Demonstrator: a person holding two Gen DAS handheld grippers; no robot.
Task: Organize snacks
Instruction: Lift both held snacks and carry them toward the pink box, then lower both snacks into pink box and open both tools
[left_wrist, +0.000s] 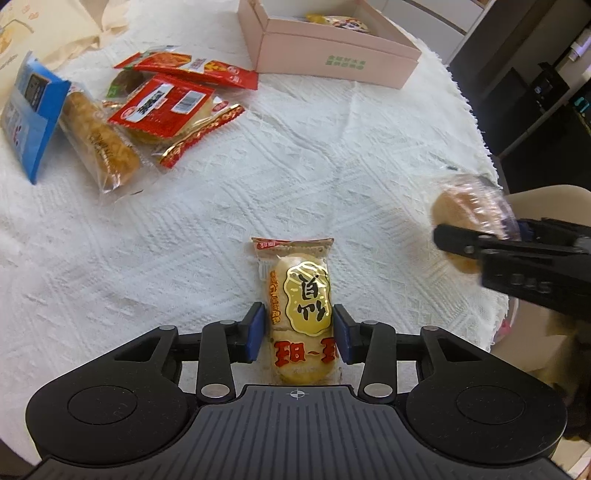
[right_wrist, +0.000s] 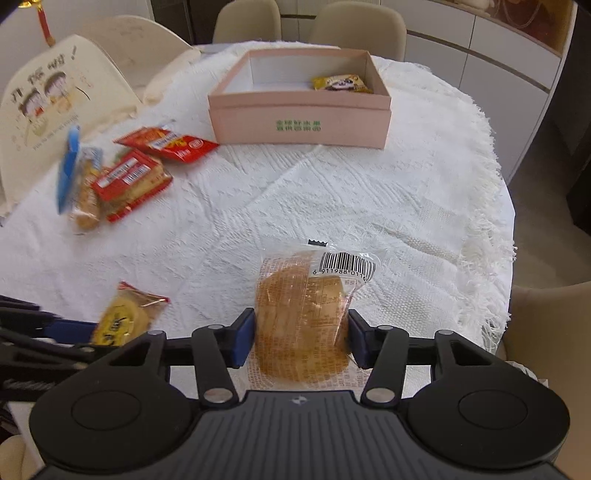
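My left gripper (left_wrist: 300, 334) is shut on a yellow rice-cracker packet (left_wrist: 299, 306) with red and gold print, held above the white tablecloth. My right gripper (right_wrist: 302, 338) is shut on a clear-wrapped round cake (right_wrist: 306, 314) with a barcode label. The right gripper and its cake also show in the left wrist view (left_wrist: 465, 229) at the right edge. The left gripper's packet shows in the right wrist view (right_wrist: 123, 317) at lower left. A pink open box (right_wrist: 299, 118) stands at the far side and holds one yellow snack packet (right_wrist: 341, 84).
A pile of red snack packets (left_wrist: 166, 103), a brown wrapped roll (left_wrist: 99, 144) and a blue box (left_wrist: 29, 110) lies at the left. A cream tote bag (right_wrist: 40, 110) sits beyond it. Chairs (right_wrist: 356, 22) ring the round table; its fringed edge (right_wrist: 495, 221) is at right.
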